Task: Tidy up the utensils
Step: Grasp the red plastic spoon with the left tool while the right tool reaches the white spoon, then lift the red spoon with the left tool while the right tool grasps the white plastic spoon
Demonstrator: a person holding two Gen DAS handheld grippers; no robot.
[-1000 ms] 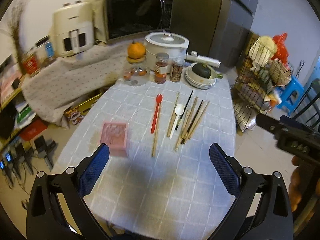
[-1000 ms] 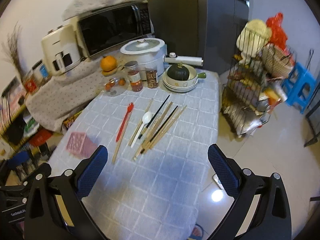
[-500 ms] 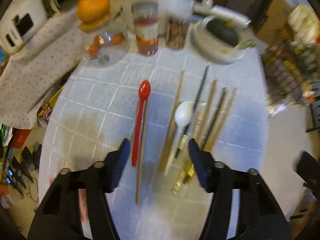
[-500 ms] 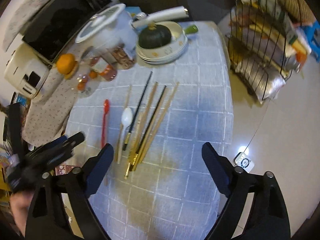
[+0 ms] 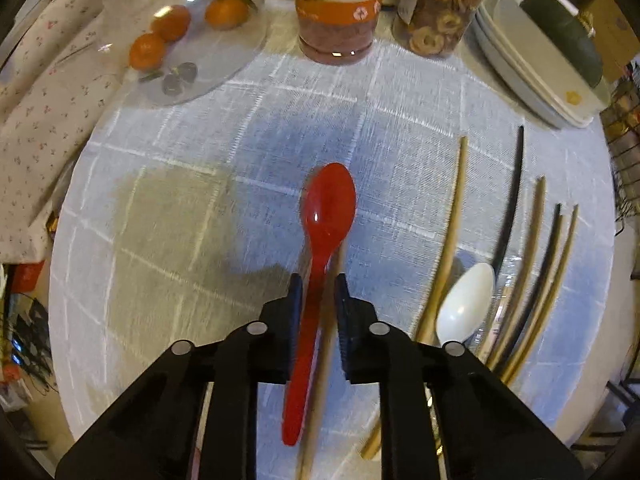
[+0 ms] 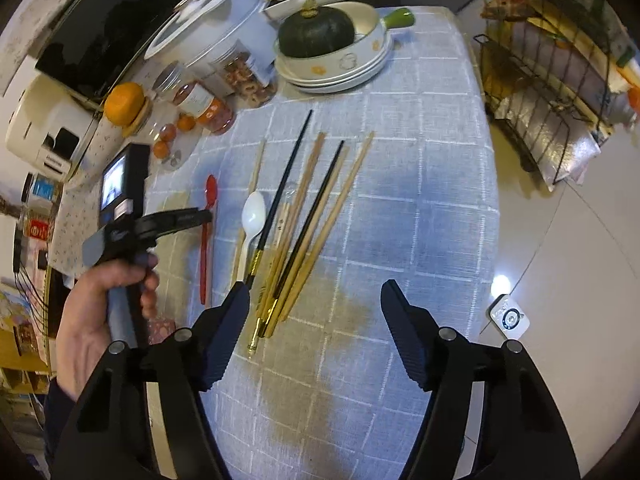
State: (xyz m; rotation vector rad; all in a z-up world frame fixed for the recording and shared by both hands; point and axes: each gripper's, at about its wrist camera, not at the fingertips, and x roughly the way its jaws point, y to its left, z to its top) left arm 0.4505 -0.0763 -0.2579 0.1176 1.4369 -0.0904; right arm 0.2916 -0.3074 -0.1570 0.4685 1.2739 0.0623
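A red spoon [image 5: 328, 204] lies on the checked tablecloth [image 5: 180, 208] with a wooden chopstick [image 5: 320, 384] tight against its right side. My left gripper [image 5: 319, 288] points straight down over the spoon's handle. Its jaws are closing, with the handle in the narrow gap and the pads just off its sides. Right of it lie a white spoon [image 5: 466, 300] and several wooden and black chopsticks [image 5: 512, 196]. In the right wrist view my right gripper [image 6: 315, 288] hangs above the near ends of the chopsticks [image 6: 308, 216]. Its jaws are closing with nothing between them. A hand holds the left gripper [image 6: 200, 216] at the red spoon [image 6: 210, 192].
Two jars [image 5: 340, 8] and a glass dish of small oranges [image 5: 188, 40] stand at the far end. Stacked plates [image 6: 332, 76] carry a green squash beside a rice cooker [image 6: 208, 28]. A wire rack [image 6: 552, 80] stands past the table's right edge.
My left gripper dropped to the table and narrowed its jaws around the red spoon's handle. My right gripper sank, tipped downward and narrowed its jaws somewhat.
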